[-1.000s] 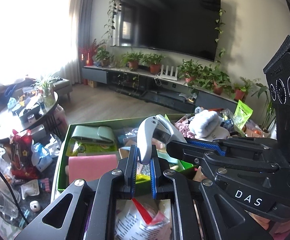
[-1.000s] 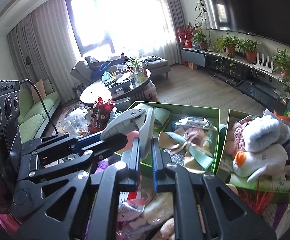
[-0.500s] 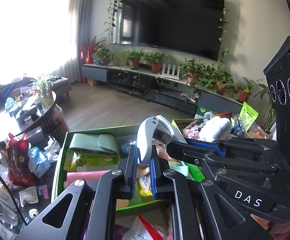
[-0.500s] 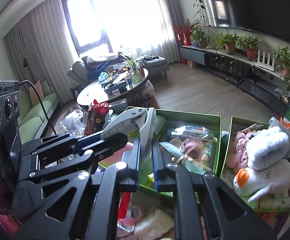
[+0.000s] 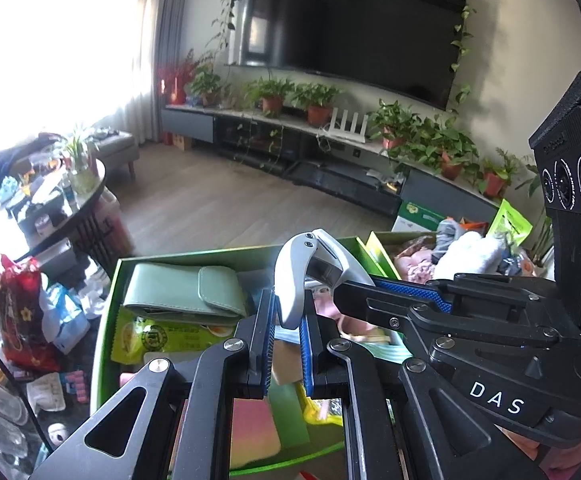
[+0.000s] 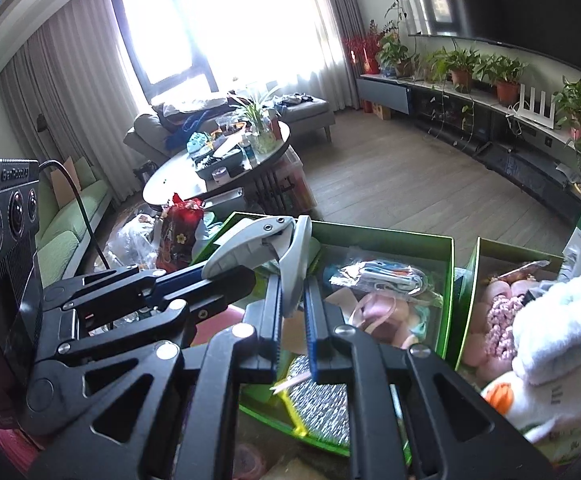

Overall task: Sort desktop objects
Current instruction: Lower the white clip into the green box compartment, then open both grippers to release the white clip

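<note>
Left wrist view: the left gripper [image 5: 286, 320] is clamped tight on one handle of a silver hinged tool [image 5: 310, 268], maybe a nail clipper or small pliers, hard to call at this angle. The right gripper [image 5: 390, 290] pinches the tool's other handle from the side. In the right wrist view it's mirrored: right gripper [image 6: 293, 304] squeezing its handle, left gripper [image 6: 194, 280] coming in from the left.

Compared with a second ago, both have carried the tool forward and a bit lower, so the green box [image 5: 108, 312] sits closer underneath, and the red and white packet that showed below the fingers is gone from view. The sage green pouch [image 5: 182, 290] in that box looks bigger now.

Readable text: "DAS" [image 5: 496, 398] on the right gripper's body. The camera block [image 6: 4, 216] on the left one has a label that reads something like "GenRobot".
</note>
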A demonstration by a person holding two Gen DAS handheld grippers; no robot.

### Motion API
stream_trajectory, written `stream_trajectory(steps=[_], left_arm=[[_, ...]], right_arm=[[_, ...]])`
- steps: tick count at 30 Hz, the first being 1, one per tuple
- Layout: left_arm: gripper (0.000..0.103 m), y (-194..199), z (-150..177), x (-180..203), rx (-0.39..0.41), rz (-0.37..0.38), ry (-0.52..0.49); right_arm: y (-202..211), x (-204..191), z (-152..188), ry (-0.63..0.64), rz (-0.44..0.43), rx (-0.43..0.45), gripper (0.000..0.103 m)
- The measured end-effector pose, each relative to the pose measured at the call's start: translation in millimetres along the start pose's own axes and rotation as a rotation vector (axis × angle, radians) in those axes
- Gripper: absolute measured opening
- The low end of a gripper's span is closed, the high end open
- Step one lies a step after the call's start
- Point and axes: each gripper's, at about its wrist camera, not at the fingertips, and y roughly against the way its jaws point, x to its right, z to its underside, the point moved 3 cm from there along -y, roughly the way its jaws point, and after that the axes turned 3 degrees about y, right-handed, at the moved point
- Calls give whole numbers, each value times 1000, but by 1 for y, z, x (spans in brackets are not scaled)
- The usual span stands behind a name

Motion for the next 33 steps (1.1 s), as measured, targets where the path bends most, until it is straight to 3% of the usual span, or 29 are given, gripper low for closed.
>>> stream_trajectory(steps=[26,29,33], left_arm=[[10,-61,5,-22,-132,1,77],[10,-64,6,-22,-120,-60,54],[10,-63,6,-27,-126,-36,79]], right_arm=[[-60,29,1,-58,10,-106,13],[-63,27,4,-37,61,-116,16],[-63,28,7,-18,75,-124,16]])
